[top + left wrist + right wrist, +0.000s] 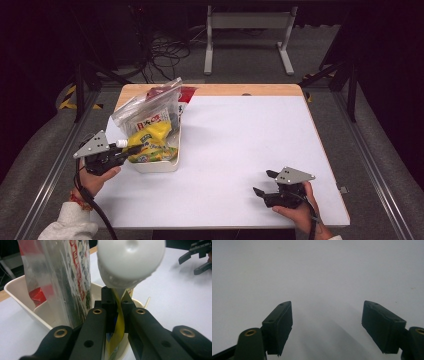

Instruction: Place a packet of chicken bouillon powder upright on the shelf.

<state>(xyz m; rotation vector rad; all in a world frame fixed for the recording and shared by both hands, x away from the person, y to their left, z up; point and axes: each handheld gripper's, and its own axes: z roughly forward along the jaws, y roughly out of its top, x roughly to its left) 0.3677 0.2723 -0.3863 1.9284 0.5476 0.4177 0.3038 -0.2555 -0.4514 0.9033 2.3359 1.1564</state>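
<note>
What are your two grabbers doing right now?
Left gripper shut on yellow pouch in the white tub. Right gripper open, empty, over bare table. Clear bag crowds the pouch.

Print on the clear bag (pixel 150 112) and yellow pouch (pixel 150 142) is unreadable.

Yellow pouch (pixel 150 142), green and blue print low on it, white screw cap (pixel 130 262). Clear plastic bag (pixel 150 107) with red and black print on white, red patch inside. Cream-white tub (pixel 162 165). Table (pixel 240 150) white on top, light wood strip along its far edge. Left gripper (pixel 117 312) and right gripper (pixel 327 325): 2 black jaws each, brass-coloured rivets, grey plate on top. Cuff (pixel 70 222) white.
</note>
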